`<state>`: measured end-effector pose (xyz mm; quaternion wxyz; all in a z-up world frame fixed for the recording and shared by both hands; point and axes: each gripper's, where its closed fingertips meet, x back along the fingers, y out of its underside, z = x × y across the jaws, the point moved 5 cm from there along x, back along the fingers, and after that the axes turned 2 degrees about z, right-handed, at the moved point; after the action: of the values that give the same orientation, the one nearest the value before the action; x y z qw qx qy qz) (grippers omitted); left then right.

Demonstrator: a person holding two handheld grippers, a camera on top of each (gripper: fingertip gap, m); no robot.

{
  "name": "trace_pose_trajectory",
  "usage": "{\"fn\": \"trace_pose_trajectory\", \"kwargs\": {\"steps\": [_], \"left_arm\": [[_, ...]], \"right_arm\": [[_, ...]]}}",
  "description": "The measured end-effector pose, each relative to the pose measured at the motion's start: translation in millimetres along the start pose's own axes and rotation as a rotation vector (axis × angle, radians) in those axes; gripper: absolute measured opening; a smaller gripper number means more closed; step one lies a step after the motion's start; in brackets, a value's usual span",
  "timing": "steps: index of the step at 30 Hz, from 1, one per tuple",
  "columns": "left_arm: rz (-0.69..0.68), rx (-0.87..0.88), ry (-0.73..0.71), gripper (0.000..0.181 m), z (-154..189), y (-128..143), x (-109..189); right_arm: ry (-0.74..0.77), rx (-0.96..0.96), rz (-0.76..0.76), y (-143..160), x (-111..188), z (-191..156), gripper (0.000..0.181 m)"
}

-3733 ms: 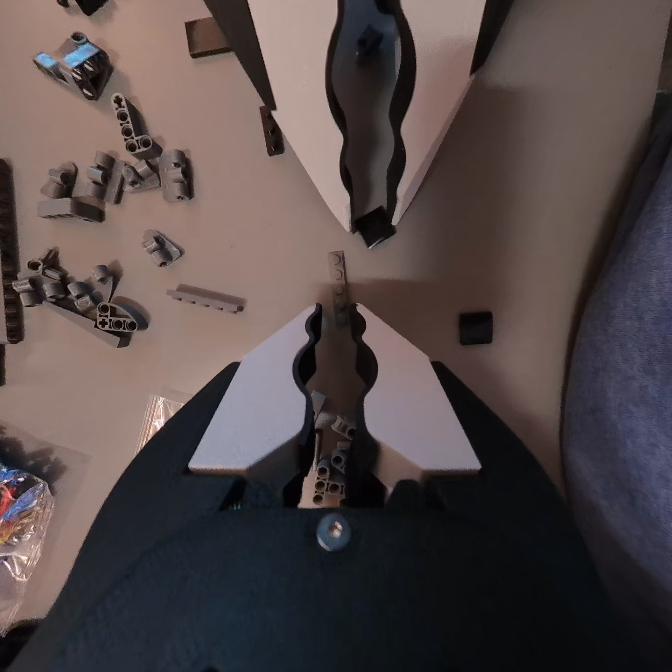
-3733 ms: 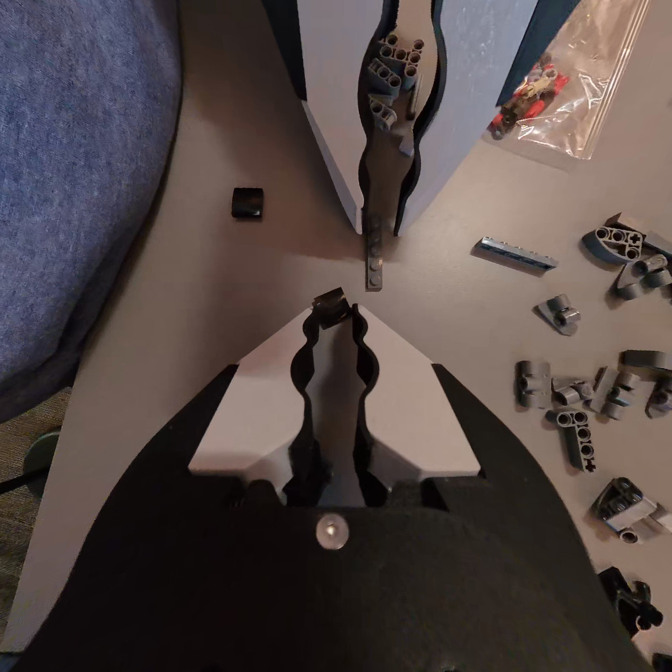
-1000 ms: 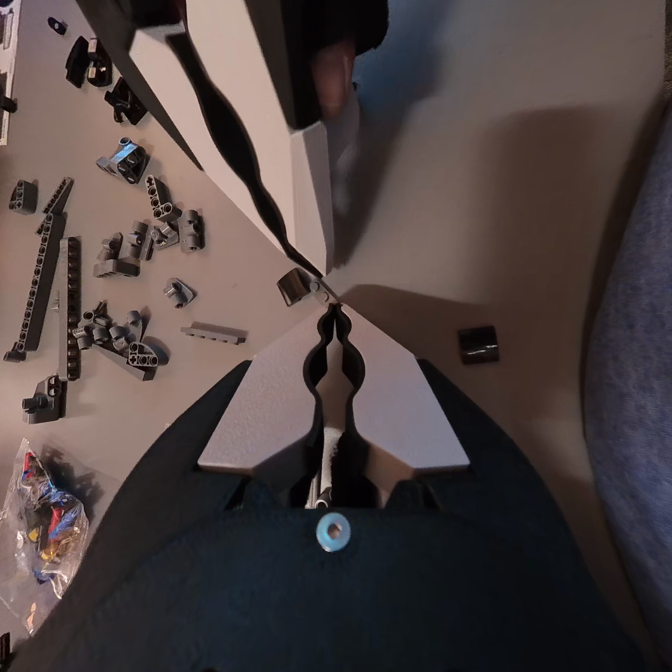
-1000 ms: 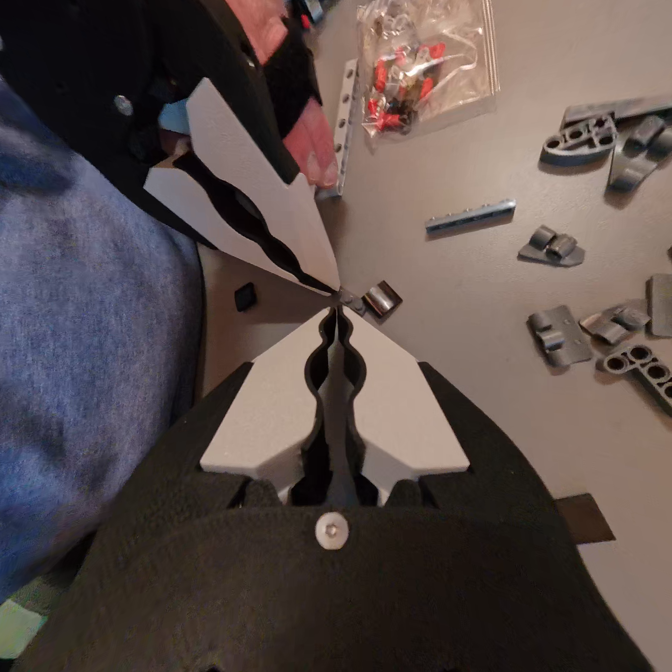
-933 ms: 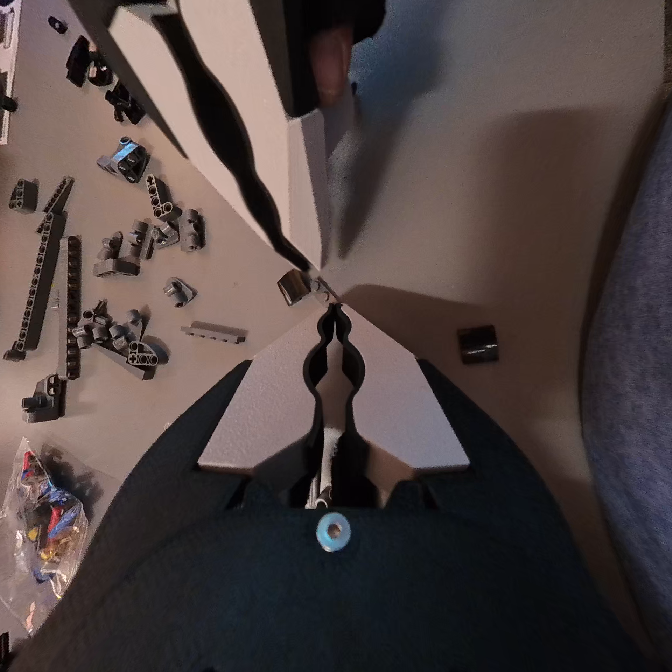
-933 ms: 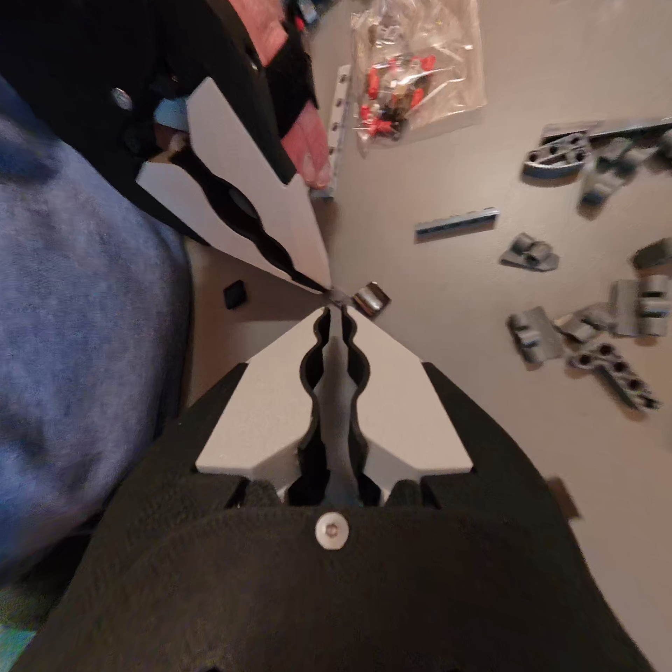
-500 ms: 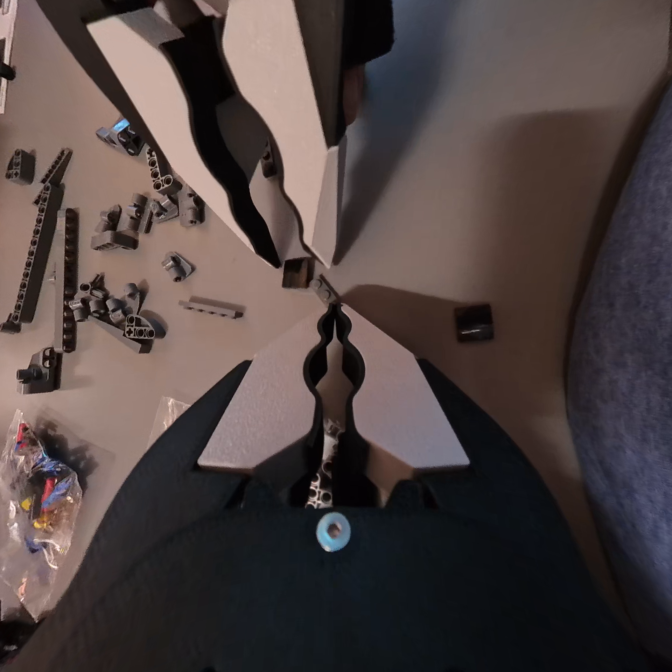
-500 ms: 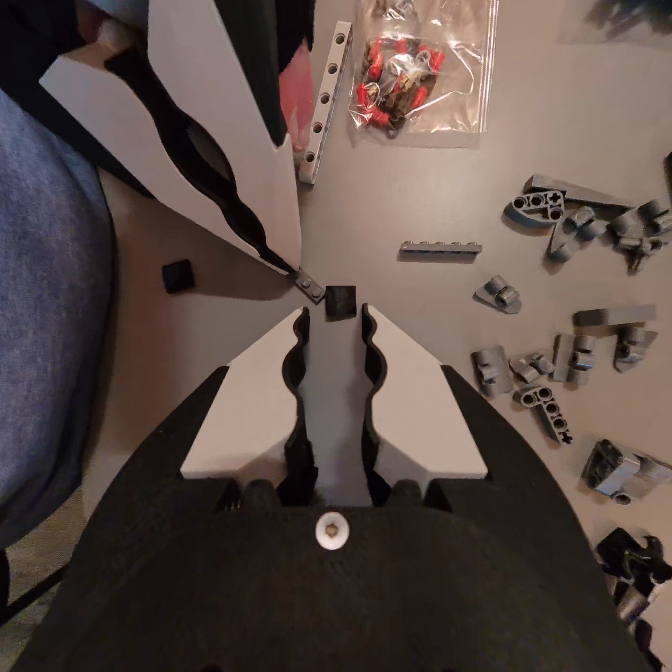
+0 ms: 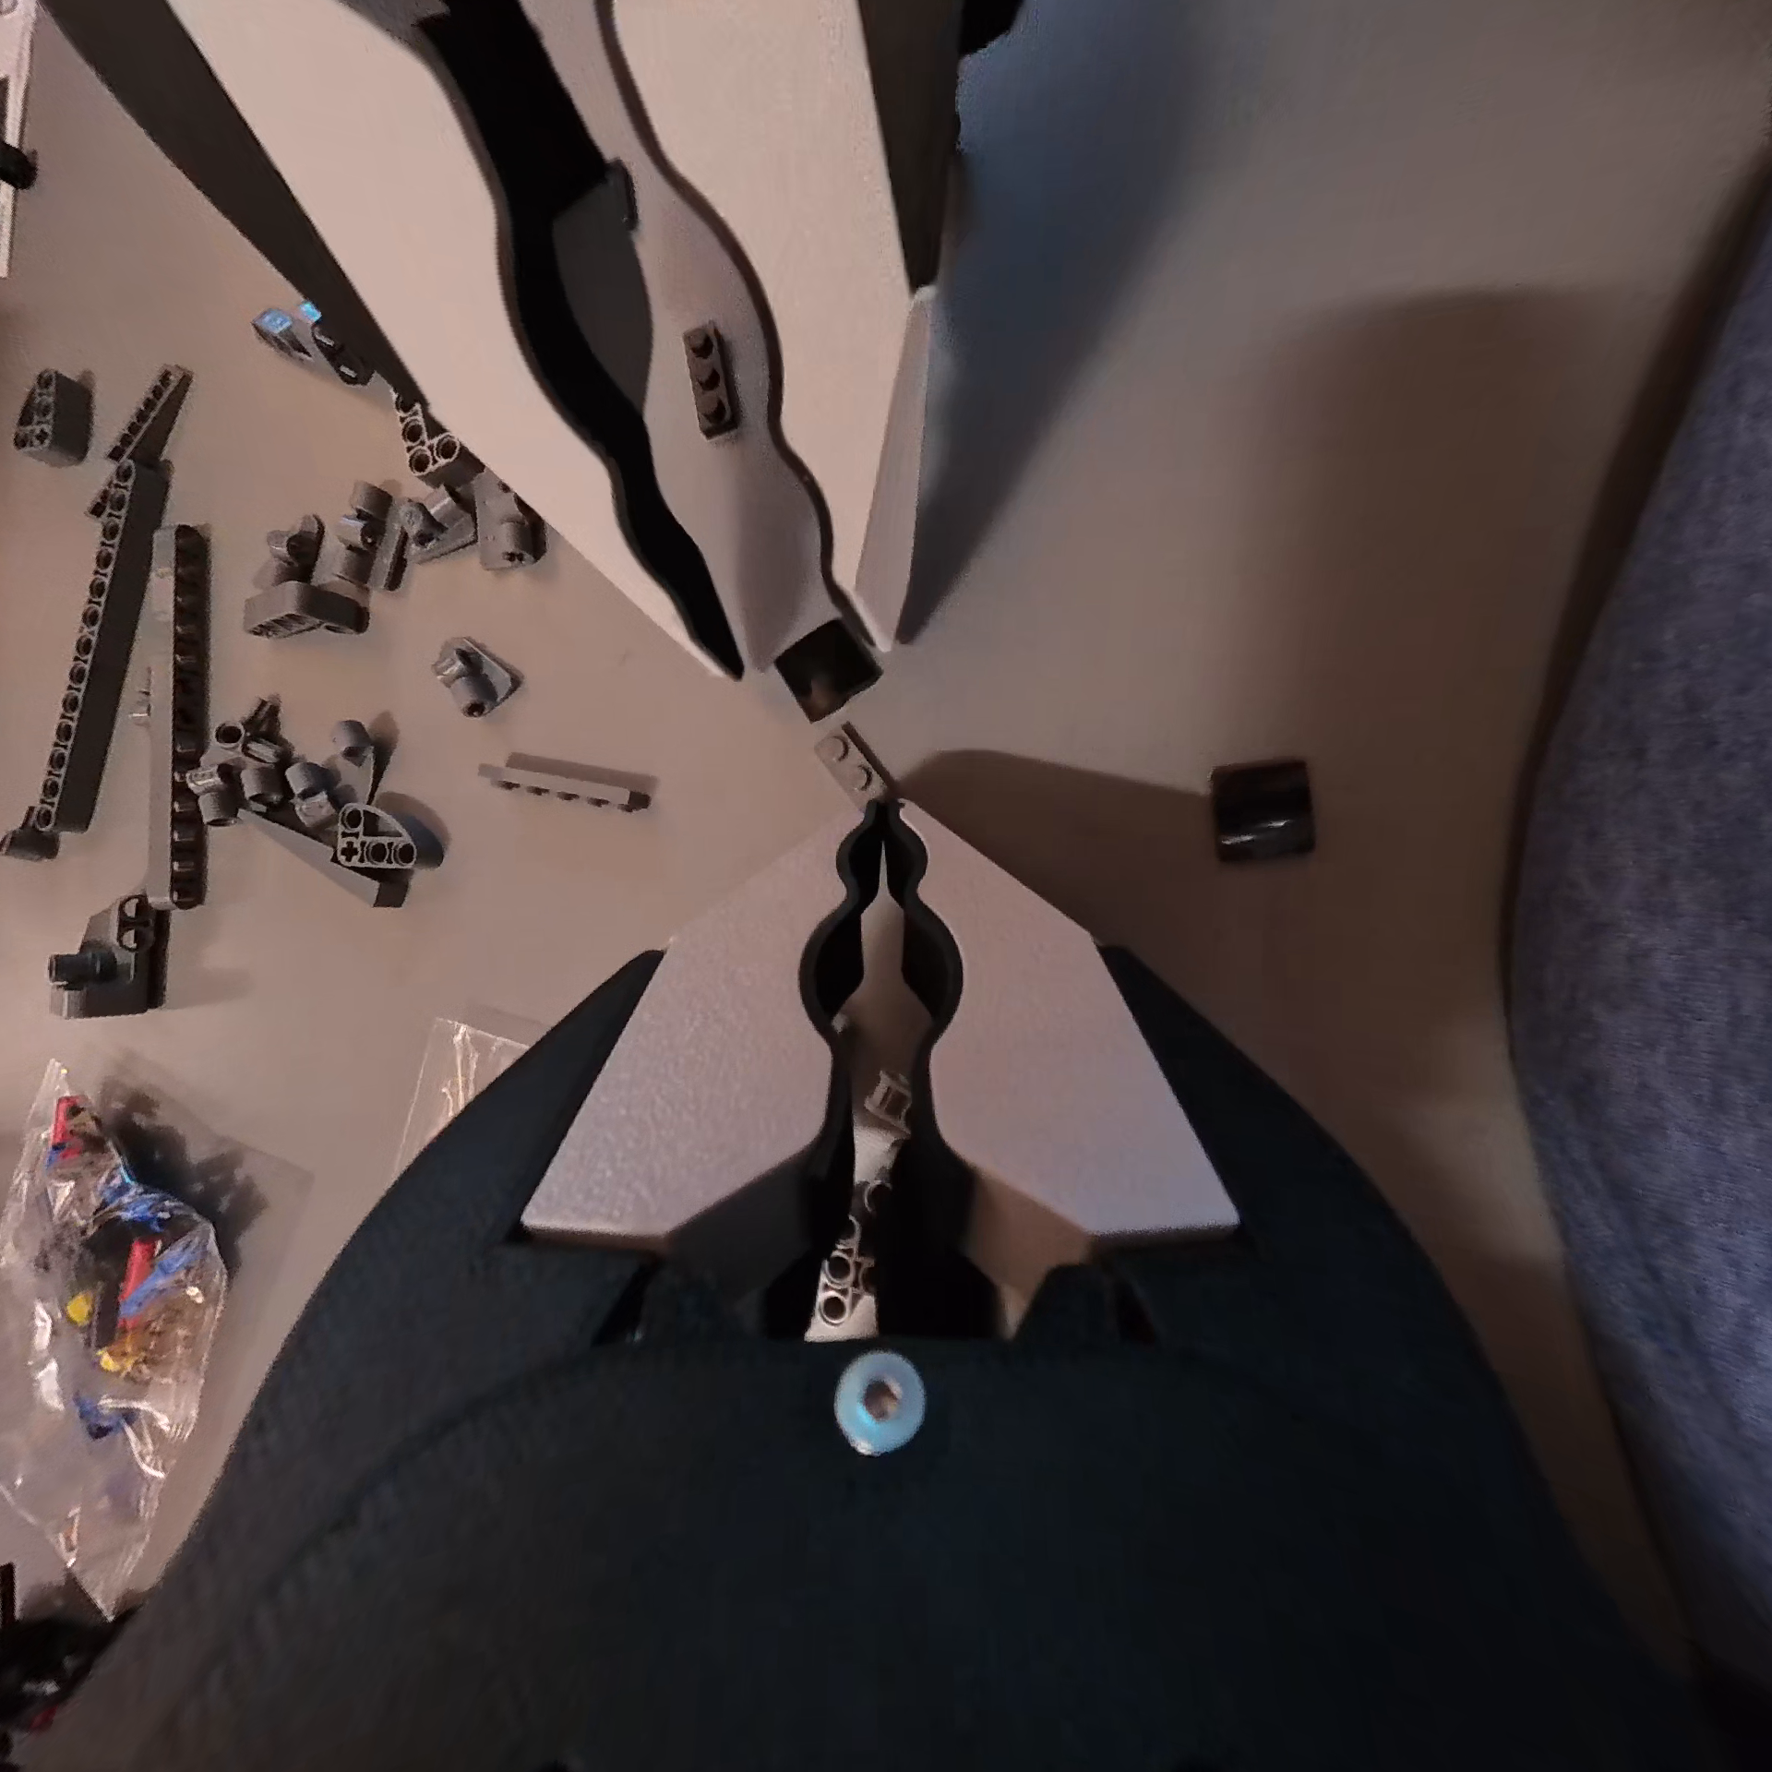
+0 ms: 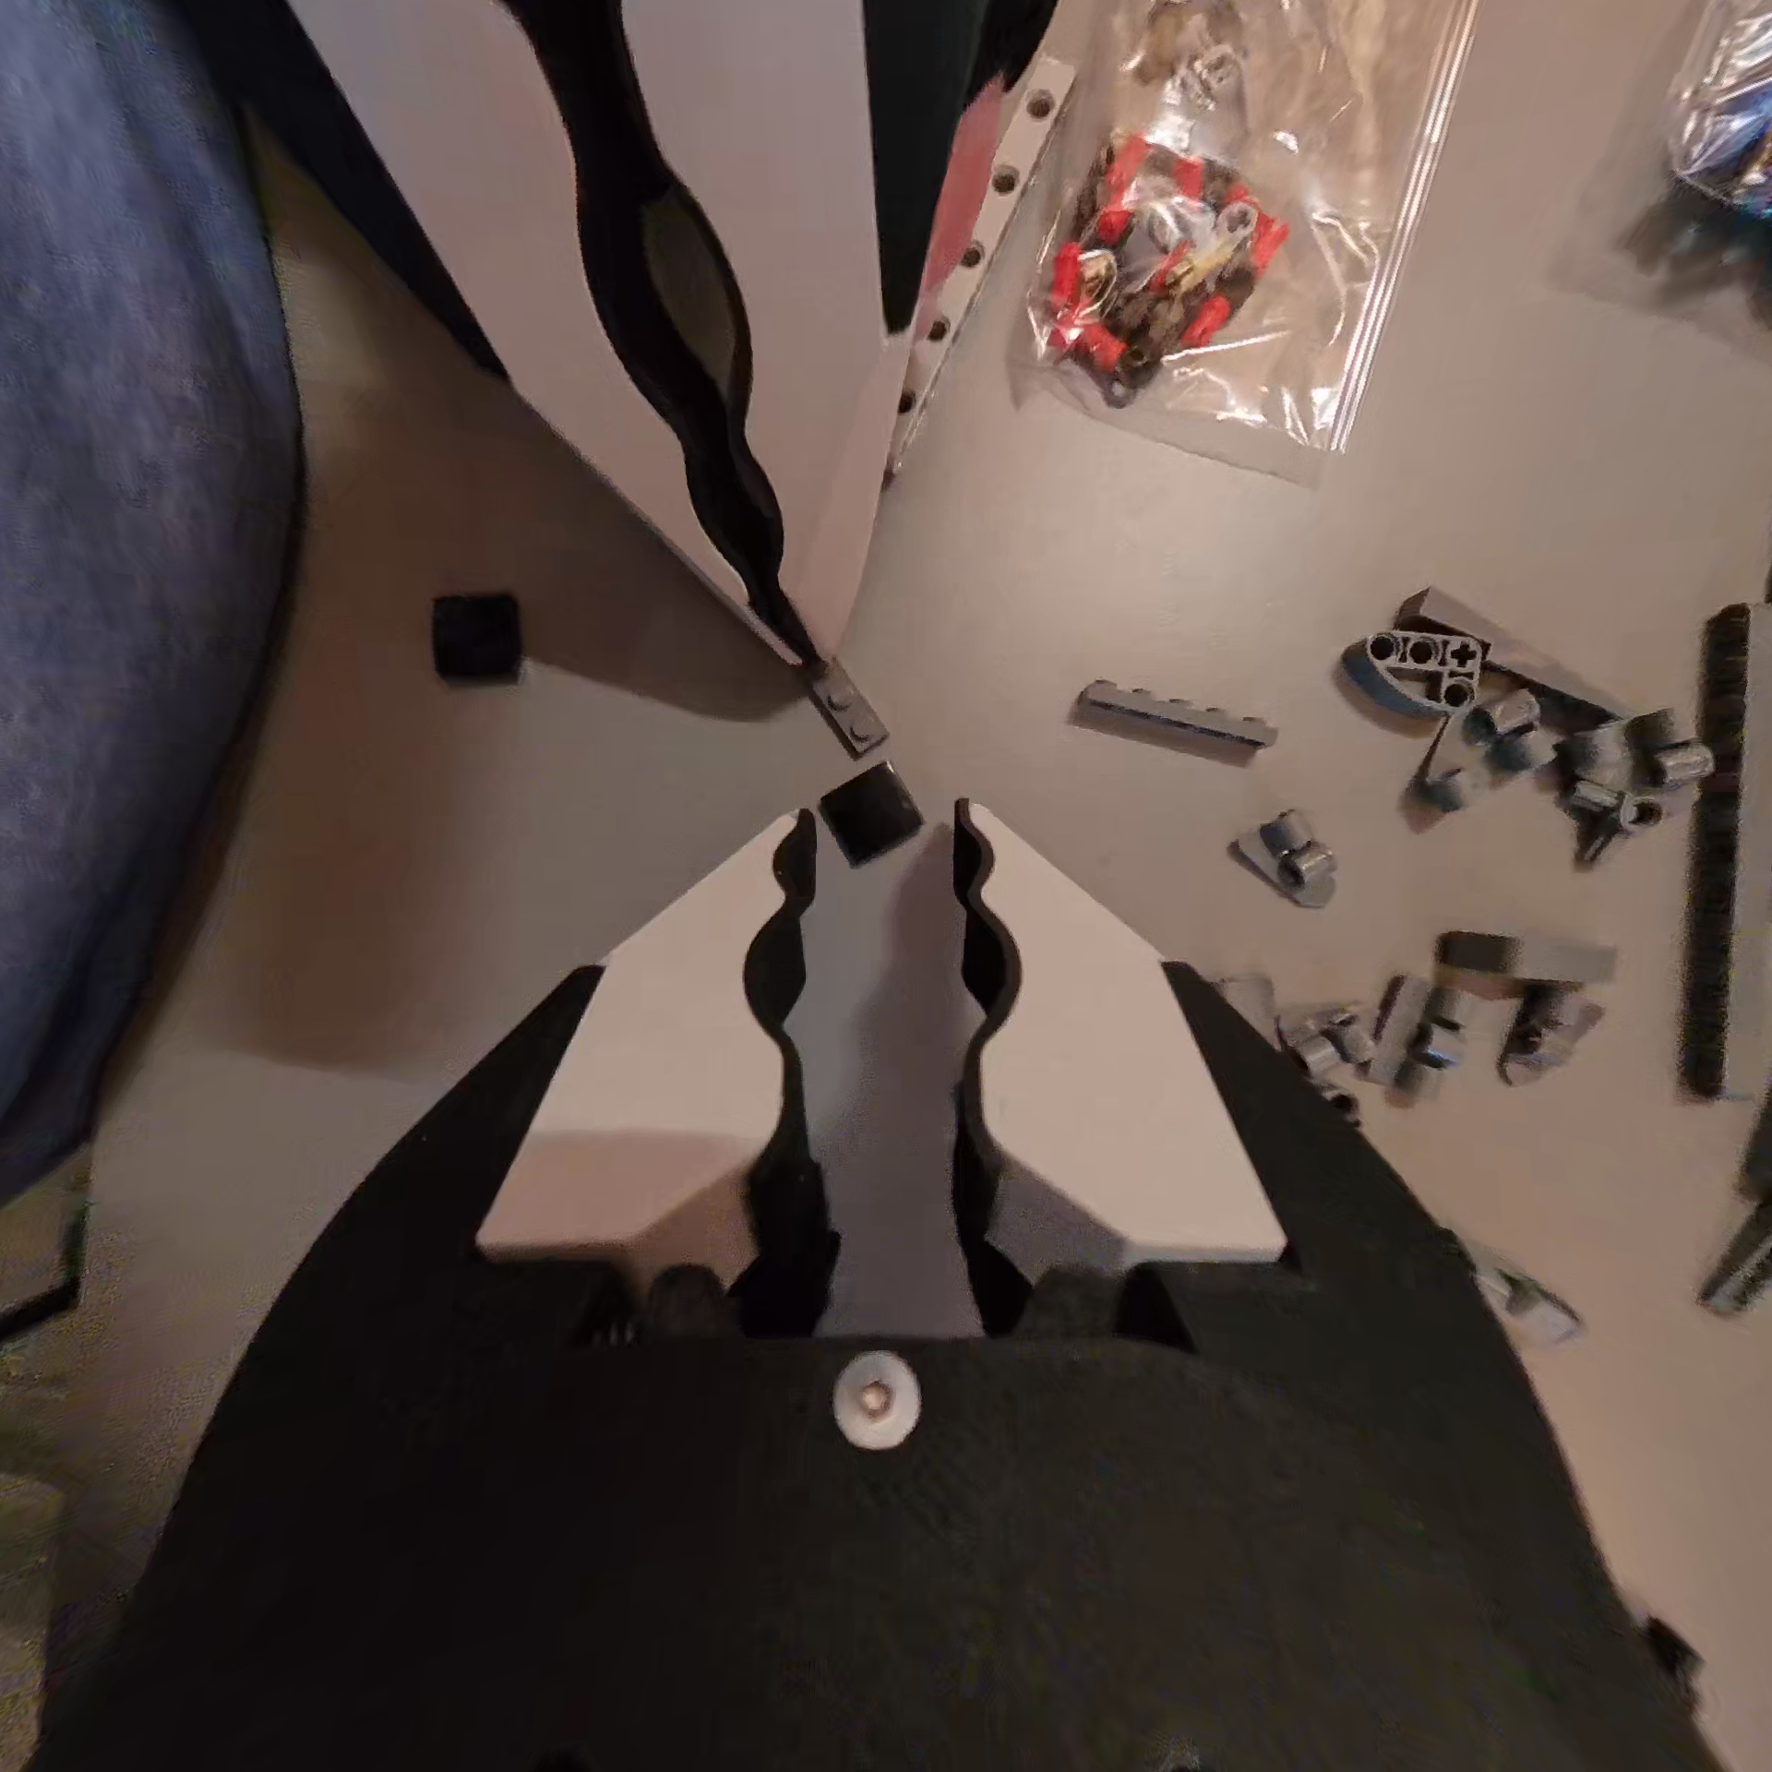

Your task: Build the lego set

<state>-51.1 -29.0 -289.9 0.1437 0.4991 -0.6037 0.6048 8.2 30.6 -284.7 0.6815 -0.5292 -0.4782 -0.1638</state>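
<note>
My left gripper [image 9: 877,810] is shut on one end of a thin grey plate [image 9: 851,767], which sticks out past its tips. My right gripper [image 10: 880,820] faces it with its jaws wide apart. A small black brick [image 10: 868,805] sits between the open tips, near the left finger, right at the plate's free end [image 10: 846,711]. I cannot tell whether brick and plate touch. In the left wrist view the brick [image 9: 827,666] shows its hollow underside at the right gripper's [image 9: 815,652] tips. The left gripper [image 10: 805,662] comes in from above in the right wrist view.
A second black piece [image 9: 1261,810] lies on the table [image 9: 1103,479] beside blue fabric [image 9: 1649,863]. Loose grey pieces [image 9: 316,575], long beams [image 9: 96,652], a grey studded bar [image 9: 566,781] and a parts bag [image 9: 115,1275] lie left. The right wrist view shows a bag of red pieces [image 10: 1179,221]. Only a small space, under 4 cm, lies between the two pairs of fingers. It is some 5 cm from my right tips to the grey studded bar [image 9: 566,781]. My right wrist view [image 10: 1166,712] looks at it from another angle.
The right gripper, shut a second ago at the plate and brick, has opened wide and drawn back a little. The black brick now sits free between its tips. The left gripper stays shut.
</note>
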Motion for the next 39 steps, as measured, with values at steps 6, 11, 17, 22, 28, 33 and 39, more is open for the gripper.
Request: {"fn": "trace_pose_trajectory", "kwargs": {"steps": [6,11,17,22,28,33,39], "left_arm": [[-0.013,-0.002,-0.004,0.000,1,0,0],[-0.008,0.010,-0.004,0.000,2,0,1],[-0.019,0.009,-0.004,0.000,4,4,5],[-0.036,0.000,-0.012,0.000,7,7,9],[-0.040,-0.032,0.000,0.000,10,12,14],[-0.023,-0.089,0.012,0.000,11,14,15],[-0.009,-0.100,0.014,0.000,12,14,15]], "right_arm": [[-0.035,0.062,-0.071,5,3,0,0.014],[-0.048,-0.031,-0.044,5,-3,-9,0.009],[-0.077,-0.056,0.046,-3,8,-20,0.018],[-0.089,0.108,0.064,-9,1,-23,0.027],[-0.078,0.197,0.023,-11,-13,-21,0.016],[-0.121,0.189,0.053,-12,-14,-19,0.013],[-0.136,0.184,0.129,-22,-9,-12,0.013]]}}
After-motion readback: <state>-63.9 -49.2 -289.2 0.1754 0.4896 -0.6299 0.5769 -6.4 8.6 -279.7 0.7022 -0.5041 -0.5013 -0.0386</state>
